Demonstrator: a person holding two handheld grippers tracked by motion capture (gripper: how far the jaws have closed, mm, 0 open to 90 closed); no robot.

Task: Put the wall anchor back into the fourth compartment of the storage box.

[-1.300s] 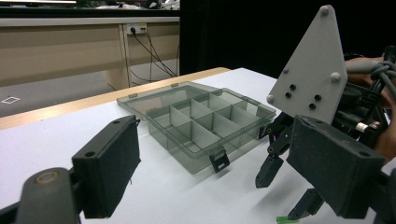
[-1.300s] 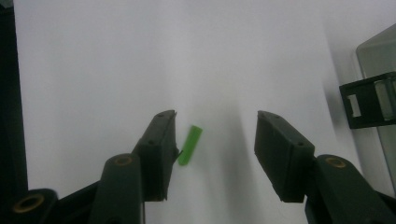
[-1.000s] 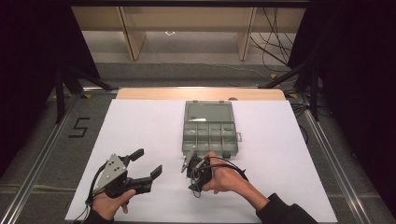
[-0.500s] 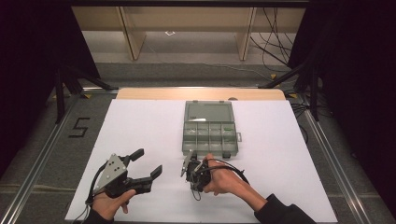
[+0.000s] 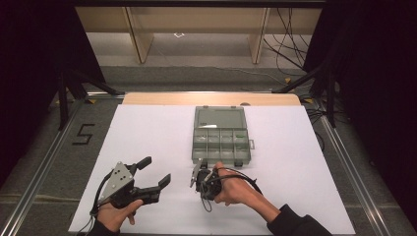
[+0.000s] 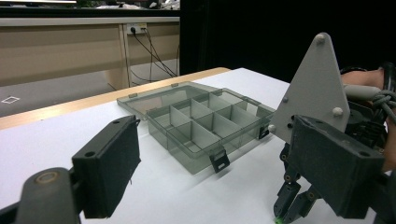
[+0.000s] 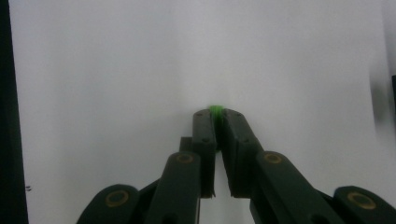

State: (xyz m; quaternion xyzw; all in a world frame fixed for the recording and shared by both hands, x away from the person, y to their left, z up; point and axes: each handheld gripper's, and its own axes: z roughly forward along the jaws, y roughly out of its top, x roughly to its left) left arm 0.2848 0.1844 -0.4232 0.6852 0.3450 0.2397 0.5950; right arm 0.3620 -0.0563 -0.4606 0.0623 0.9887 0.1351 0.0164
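White sheeting covers the table (image 5: 147, 132), whose wooden far edge shows beyond it, and most of that surface lies bare to the left and right of the work, with plenty of free room around both hands. Near the middle stands a smoky grey organiser box (image 5: 221, 142) with its lid folded back flat toward the far edge; the left gripper view shows its dividers and front latch clearly, though what the compartments hold is too small to tell from above. Just in front of the box's near edge, the right gripper (image 5: 198, 176) points steeply down at the sheet, and the hand covers most of its body in the high view. Its jaws have just been closing and now pinch a tiny green piece (image 7: 215, 110) at their very tips, right at the table surface; the right gripper view shows a sliver of green between the pads, the rest hidden, so its shape cannot be made out. From the left gripper view a faint green speck (image 6: 277, 219) sits under those tips at the picture's bottom edge. Left of it and well apart, the left gripper (image 5: 155, 172) has its jaws spread wide with nothing between them
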